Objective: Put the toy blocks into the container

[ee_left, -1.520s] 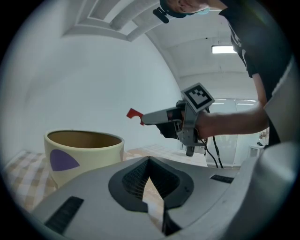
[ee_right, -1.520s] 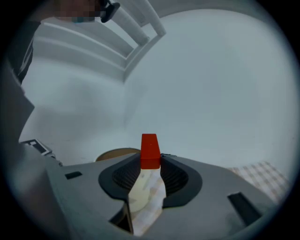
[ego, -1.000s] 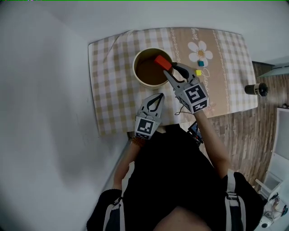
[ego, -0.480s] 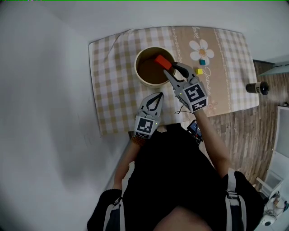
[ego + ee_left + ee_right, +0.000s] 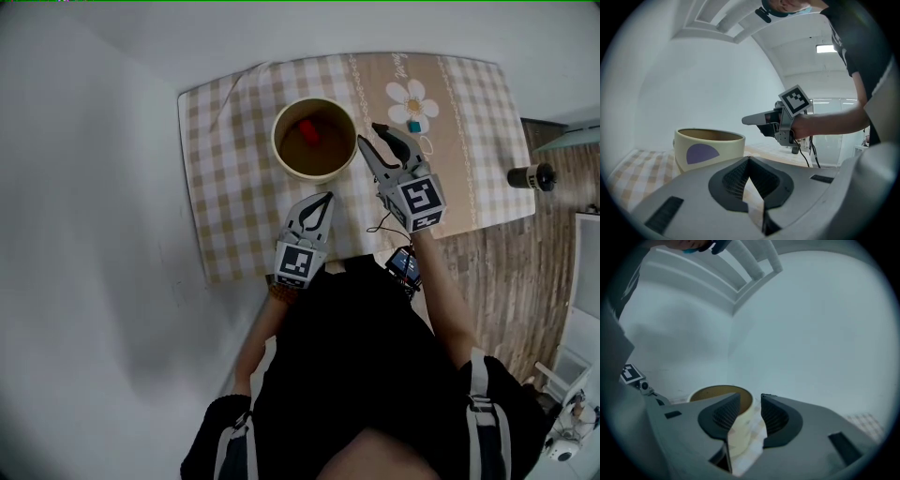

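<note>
Red block (image 5: 308,130) is in the container (image 5: 314,175) near the table's (image 5: 225,187) far edge; right gripper (image 5: 369,134), beside its rim, has just been opening, wide and empty; left gripper (image 5: 323,199) is closed on nothing; teal block (image 5: 413,125) toward the far right corner is left.
</note>
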The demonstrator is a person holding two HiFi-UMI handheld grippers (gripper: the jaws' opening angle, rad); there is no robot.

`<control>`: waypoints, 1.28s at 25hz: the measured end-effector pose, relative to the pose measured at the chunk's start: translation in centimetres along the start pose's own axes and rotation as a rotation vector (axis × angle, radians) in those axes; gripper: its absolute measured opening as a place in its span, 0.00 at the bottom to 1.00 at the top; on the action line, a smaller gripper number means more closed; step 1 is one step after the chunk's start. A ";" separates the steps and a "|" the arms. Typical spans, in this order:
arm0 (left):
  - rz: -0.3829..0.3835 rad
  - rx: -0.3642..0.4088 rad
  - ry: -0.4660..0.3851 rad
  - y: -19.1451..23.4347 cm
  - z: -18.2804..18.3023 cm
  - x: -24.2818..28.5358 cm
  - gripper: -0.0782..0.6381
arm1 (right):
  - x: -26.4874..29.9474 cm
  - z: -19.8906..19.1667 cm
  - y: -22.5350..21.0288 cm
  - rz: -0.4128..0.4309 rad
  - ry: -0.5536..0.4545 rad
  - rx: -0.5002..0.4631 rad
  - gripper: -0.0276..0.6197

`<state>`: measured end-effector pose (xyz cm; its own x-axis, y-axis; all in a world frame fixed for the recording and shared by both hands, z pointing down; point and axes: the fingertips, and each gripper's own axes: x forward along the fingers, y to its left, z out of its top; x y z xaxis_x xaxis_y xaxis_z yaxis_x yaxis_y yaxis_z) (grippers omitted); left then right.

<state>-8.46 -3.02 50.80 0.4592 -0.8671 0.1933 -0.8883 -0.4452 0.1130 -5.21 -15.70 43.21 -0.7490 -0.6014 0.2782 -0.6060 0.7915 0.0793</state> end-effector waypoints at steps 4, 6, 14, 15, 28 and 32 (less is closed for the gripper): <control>0.017 -0.007 -0.011 0.2 0.7 -0.1 0.12 | -2.2 -4.8 -6.3 -0.114 0.089 0.040 0.27; 0.016 0.000 0.003 0.1 0.2 -0.2 0.12 | -3.3 -7.5 -8.8 -0.156 0.138 0.054 0.27; 0.006 0.034 0.036 -2.2 -0.3 0.6 0.12 | -3.9 -15.8 -12.9 -0.147 0.285 0.053 0.31; 0.008 0.038 0.040 -2.4 -0.2 0.7 0.12 | -3.7 -16.8 -13.0 -0.141 0.306 0.057 0.31; 0.054 0.031 0.050 -4.7 -0.1 1.8 0.12 | -1.8 -24.7 -12.8 -0.046 0.495 0.136 0.44; 0.072 0.032 0.044 -4.5 0.2 1.8 0.12 | -1.7 -25.7 -13.2 -0.081 0.505 0.121 0.34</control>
<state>-3.62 -2.63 50.49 0.3932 -0.8870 0.2422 -0.9188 -0.3892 0.0660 10.96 -22.29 66.28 -0.4938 -0.5091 0.7050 -0.7056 0.7084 0.0174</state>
